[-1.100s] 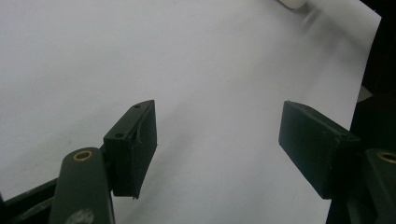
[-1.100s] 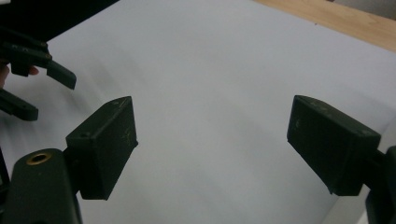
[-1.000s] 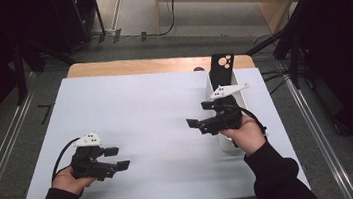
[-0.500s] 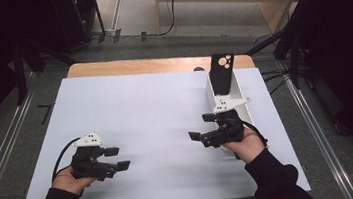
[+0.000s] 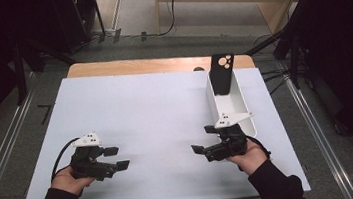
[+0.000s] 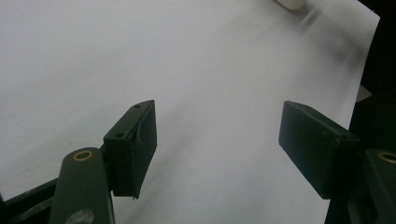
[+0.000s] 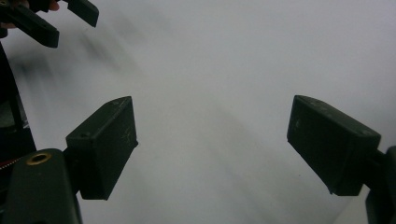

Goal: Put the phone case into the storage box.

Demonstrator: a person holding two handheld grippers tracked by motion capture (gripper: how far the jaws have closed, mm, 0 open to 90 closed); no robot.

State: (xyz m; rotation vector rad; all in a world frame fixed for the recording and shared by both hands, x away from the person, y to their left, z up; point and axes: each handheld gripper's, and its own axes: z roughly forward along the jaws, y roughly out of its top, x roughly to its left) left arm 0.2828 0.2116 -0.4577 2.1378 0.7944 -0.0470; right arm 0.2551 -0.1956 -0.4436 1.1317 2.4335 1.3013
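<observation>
Since the earlier frame the right tongs (image 5: 204,139) have been drawn back from the white bin (image 5: 229,104) holding the black phone case (image 5: 222,74) at the bench's (image 5: 155,107) right edge — both tongs, left (image 5: 114,157) included, are held released and empty, so the bin could be clipped on a hurried return.

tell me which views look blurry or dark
High view: the white sheet is evenly lit, the surroundings fall to near black, and the black case in the bin is sharp. Left gripper view: a smeared streak runs toward the top right corner. Right gripper view: soft streaks cross the sheet, and the left tool at top left is blurred.
</observation>
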